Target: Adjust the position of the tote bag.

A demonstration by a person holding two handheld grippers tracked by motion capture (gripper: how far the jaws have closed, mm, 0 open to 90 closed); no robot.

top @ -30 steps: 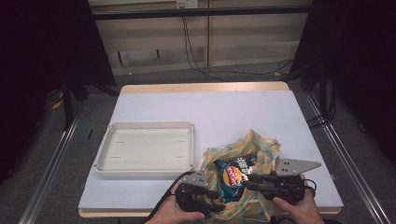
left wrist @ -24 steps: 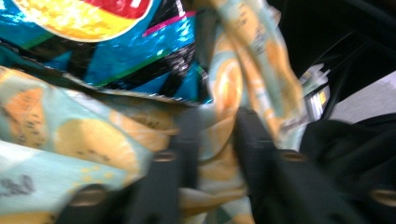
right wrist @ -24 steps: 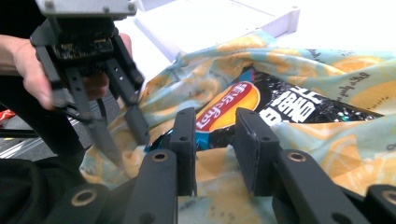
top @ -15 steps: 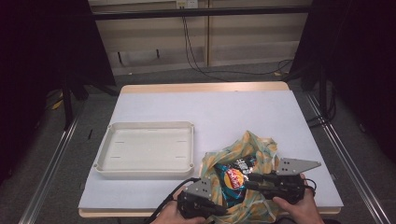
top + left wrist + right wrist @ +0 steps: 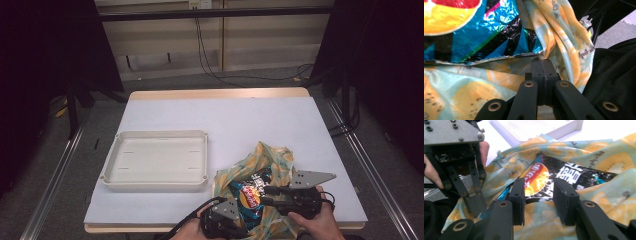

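Crinkly foil snack packet — soft fruit-print bag

Bag and snack packet at my near edge, tray to their left.

On the table I see the tray left of centre, and the cloth bag just right of it, at the near edge. The snack packet lies inside the bag's mouth. My left gripper sits at the bag's near-left side, pinched on its cloth edge just below the packet; my right gripper is at the bag's near-right side, above the packet, jaws apart, having just widened. The two grippers lie near each other.
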